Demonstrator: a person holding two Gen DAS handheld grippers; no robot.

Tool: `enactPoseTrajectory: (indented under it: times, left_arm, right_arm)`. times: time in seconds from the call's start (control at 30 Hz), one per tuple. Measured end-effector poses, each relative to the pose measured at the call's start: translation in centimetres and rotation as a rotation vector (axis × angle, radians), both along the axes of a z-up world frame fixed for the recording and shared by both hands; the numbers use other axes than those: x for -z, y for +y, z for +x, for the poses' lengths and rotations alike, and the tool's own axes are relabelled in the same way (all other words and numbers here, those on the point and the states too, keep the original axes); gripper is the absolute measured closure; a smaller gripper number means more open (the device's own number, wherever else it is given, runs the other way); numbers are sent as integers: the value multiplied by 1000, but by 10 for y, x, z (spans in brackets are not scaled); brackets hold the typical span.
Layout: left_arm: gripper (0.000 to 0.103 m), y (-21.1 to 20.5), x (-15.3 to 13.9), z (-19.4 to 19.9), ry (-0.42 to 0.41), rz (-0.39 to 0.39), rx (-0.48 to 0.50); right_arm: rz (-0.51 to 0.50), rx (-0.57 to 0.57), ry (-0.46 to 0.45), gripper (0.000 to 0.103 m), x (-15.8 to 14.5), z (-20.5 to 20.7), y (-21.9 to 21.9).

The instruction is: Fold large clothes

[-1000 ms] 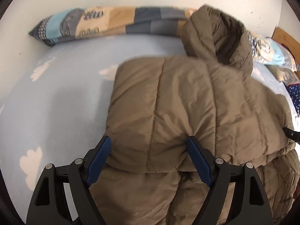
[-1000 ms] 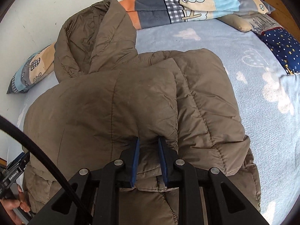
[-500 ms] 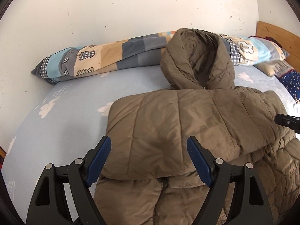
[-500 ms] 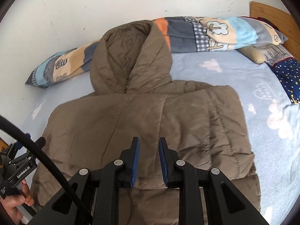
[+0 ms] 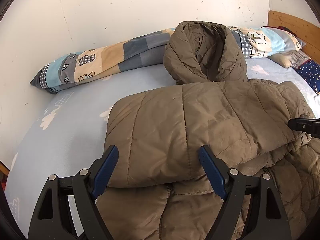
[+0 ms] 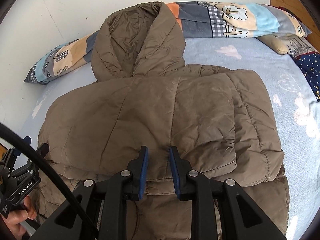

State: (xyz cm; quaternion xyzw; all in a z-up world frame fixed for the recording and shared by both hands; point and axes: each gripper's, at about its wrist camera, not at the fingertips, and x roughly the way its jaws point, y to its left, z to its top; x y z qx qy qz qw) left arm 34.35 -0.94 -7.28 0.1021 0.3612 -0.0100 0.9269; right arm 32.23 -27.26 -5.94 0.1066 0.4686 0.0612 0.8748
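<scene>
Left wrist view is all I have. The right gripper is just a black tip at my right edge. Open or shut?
Observer: The right gripper has its pads a narrow gap apart, over the near folded edge of the jacket. No fabric looks pinched.
Operator: Jacket's far right side?
Observer: The folded-over top panel stops short there. A quilted layer beneath it sticks out to the right, lying on the blue sheet.
Operator: Anything else near my side?
Observer: A bare hand shows at the lower left of the right wrist view, gripping the handle of the left gripper.
</scene>
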Motion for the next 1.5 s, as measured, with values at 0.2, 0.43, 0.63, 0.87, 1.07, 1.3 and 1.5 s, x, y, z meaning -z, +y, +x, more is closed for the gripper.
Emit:
enactPoseTrajectory:
  times: [0.2,0.43,0.63,0.87,1.07,1.3,1.5]
  left_arm:
    - [21,-1,1,0,1,8,2]
    - [21,-1,1,0,2,7,1]
    - [21,0,-4,-1,9,-2,7]
    - [21,5,-64,-30,-17,-70,48]
    - [21,-15,-148,-60,-28,-120,115]
    - [21,-68,-219,-104,-84,-108,212]
    - [21,-118,-263,-153,-72,-175,325]
  right_arm:
    - [10,0,12,79,4,3,-2]
    - [21,0,23,79,5,4,-3]
    - [18,-5,25,79,6,5,-3]
    - [34,-6,16,74,5,5,-3]
    - [44,-6,19,69,2,1,-2]
    - [125,-25,-30,69,-22,-9,-3]
    - [158,-32,-71,68,-40,-21,-9]
